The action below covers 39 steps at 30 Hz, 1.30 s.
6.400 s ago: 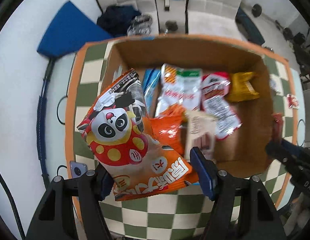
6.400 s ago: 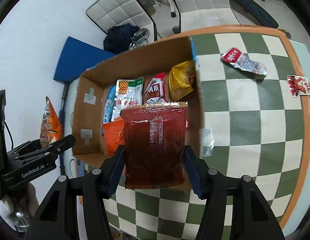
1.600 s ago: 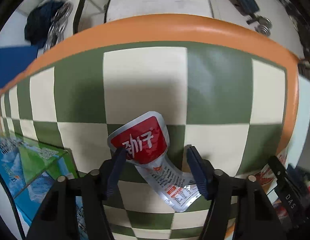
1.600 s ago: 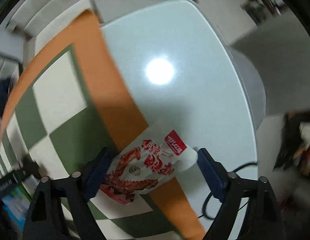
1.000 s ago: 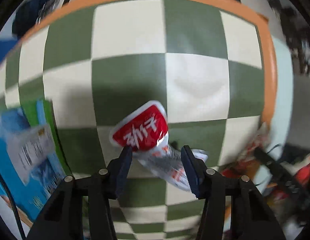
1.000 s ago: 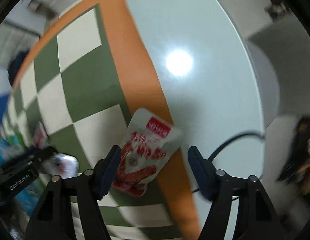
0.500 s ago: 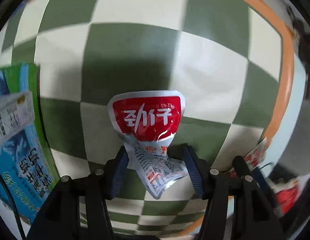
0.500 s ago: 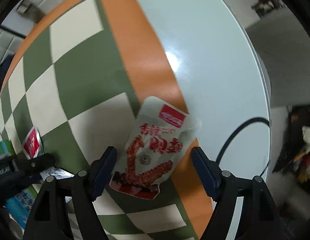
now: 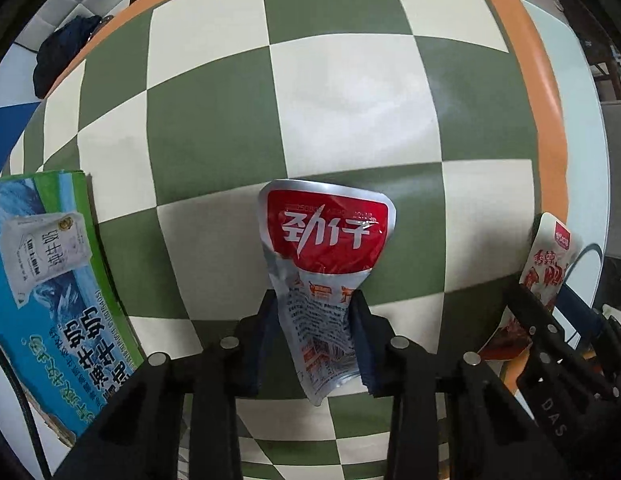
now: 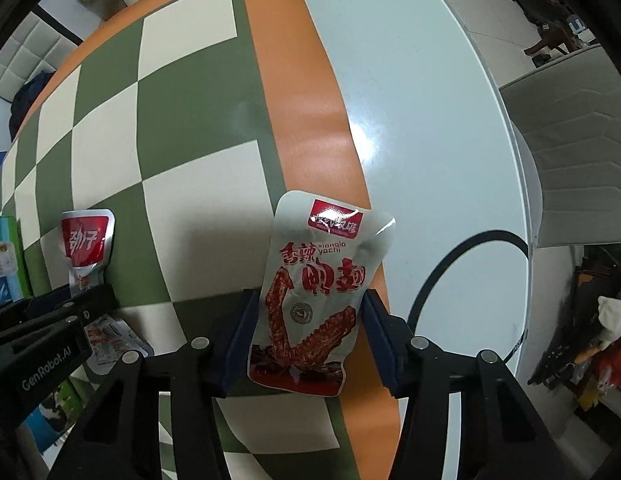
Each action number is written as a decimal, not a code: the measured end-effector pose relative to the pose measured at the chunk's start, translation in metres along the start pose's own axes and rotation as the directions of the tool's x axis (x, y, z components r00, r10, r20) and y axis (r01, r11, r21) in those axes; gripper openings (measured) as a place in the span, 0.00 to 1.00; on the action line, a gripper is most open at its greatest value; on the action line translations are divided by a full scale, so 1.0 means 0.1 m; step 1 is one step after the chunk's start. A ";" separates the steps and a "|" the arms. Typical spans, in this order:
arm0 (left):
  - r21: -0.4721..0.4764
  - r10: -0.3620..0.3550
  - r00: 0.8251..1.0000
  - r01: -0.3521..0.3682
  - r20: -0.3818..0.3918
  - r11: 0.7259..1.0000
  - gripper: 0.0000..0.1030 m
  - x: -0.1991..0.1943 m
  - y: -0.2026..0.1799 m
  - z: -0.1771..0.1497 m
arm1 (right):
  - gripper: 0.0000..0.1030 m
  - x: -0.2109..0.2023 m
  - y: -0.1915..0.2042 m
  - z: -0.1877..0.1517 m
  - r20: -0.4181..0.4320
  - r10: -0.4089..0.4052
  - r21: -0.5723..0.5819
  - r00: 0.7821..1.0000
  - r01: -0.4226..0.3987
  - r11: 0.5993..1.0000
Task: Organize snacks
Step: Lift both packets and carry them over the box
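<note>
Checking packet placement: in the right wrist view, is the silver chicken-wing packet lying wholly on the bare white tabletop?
No, the silver chicken-wing packet sits over the checkered mat's orange border, not the white tabletop.

Ahead of the left gripper (image 9: 314, 332) the checkered cloth (image 9: 350, 92) is wide open, nothing on it all the way to the orange border. Only real obstacle on its left is the blue-green milk carton box (image 9: 50, 300), close beside it. On its right the right gripper (image 10: 308, 340) sits near, so that gap is tight. Ahead and to the right of the right gripper the bare white table (image 10: 430, 120) is clear, just a black cable (image 10: 470, 248) looping across it.
</note>
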<state>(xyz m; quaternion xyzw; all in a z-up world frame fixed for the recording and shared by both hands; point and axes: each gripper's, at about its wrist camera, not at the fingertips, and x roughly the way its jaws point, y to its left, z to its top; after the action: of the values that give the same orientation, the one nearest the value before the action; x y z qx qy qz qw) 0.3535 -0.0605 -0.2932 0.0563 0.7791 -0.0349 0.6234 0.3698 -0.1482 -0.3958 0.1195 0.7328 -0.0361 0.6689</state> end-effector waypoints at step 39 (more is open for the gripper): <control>-0.123 -0.066 0.949 0.109 0.309 0.986 0.30 -1.72 2.93 -1.24 | 0.53 -1.80 1.92 -1.08 0.138 0.384 -0.335 0.913 -0.322 0.886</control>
<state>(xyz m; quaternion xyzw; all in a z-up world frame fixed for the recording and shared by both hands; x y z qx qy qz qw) 0.3093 0.2380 -0.0933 -0.0277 0.6762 -0.0167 0.7360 0.3211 0.0381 -0.1858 0.1422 0.6240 0.1885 0.7449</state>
